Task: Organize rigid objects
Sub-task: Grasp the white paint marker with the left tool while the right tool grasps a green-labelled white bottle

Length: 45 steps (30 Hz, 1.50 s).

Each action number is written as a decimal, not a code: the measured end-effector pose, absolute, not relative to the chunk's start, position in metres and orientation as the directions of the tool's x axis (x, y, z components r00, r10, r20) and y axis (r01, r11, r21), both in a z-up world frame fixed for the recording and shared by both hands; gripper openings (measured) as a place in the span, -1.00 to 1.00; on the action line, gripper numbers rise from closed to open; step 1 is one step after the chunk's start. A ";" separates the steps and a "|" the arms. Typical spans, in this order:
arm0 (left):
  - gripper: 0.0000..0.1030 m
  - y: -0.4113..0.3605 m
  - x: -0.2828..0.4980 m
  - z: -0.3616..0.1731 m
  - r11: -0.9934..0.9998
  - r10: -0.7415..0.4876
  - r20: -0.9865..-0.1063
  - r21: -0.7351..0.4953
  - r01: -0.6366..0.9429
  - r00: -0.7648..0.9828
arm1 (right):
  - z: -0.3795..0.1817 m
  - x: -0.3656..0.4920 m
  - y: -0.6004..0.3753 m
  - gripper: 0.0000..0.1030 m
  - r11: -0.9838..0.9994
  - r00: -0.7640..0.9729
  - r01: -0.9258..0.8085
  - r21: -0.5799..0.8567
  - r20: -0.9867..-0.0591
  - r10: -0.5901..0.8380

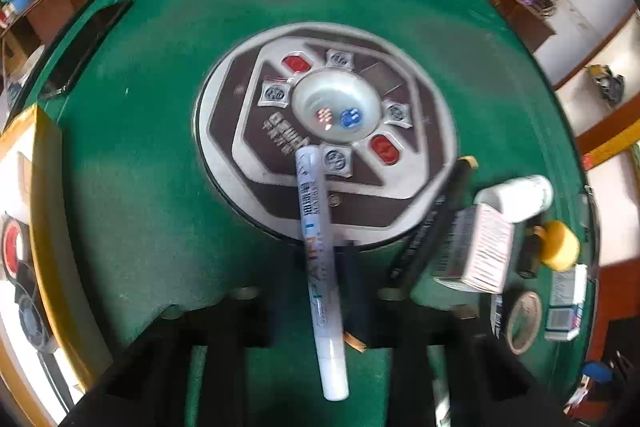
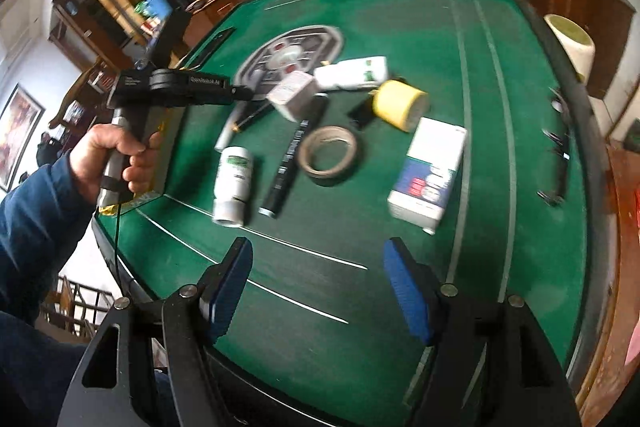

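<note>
In the left wrist view my left gripper is shut on a white paint marker. The marker sticks out past the fingers over the round centre console. To its right lie a long black marker, a pale box, a white bottle and a yellow tape roll. My right gripper stands open above the green felt table, nothing between its blue pads. Ahead of it lie a white bottle, the black marker, a brown tape roll and a white and blue box.
A hand in a blue sleeve grips the left tool's handle. A yellow-rimmed box and a dark flat slab sit at the left. A white cylinder and a black tool lie at the right rim.
</note>
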<state>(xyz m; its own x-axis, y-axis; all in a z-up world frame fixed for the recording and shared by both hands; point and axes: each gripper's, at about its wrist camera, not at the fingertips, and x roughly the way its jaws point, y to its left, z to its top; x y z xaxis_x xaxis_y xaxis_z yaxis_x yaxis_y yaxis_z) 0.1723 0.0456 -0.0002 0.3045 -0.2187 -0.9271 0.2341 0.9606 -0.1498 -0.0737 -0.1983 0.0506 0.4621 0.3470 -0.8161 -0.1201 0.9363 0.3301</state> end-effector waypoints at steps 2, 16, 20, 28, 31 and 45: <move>-0.71 0.047 0.170 -0.001 0.962 -0.216 -0.924 -0.148 0.228 0.314 | 0.048 -0.077 -0.205 0.31 0.936 0.460 -0.107 0.335 -0.818 0.345; -0.71 0.093 0.038 -0.001 0.979 -0.166 -0.919 -0.110 0.173 0.356 | 0.051 -0.030 -0.132 0.34 0.891 0.355 -0.331 0.310 -0.834 0.422; -0.71 0.098 0.016 0.000 0.981 -0.171 -0.919 -0.125 0.149 0.356 | 0.044 -0.005 -0.096 0.38 0.866 0.292 -0.369 0.338 -0.842 0.453; -0.71 0.102 -0.003 0.001 0.981 -0.177 -0.915 -0.134 0.140 0.362 | 0.014 0.031 -0.055 0.37 0.885 0.234 -0.384 0.262 -0.900 0.368; -0.71 0.100 -0.004 0.000 0.981 -0.171 -0.913 -0.122 0.151 0.371 | 0.001 0.041 -0.048 0.09 0.895 0.220 -0.378 0.236 -0.916 0.334; -0.71 0.092 0.000 0.000 0.979 -0.152 -0.925 -0.092 0.182 0.348 | 0.008 0.030 -0.047 -0.31 0.885 0.250 -0.400 0.238 -0.901 0.355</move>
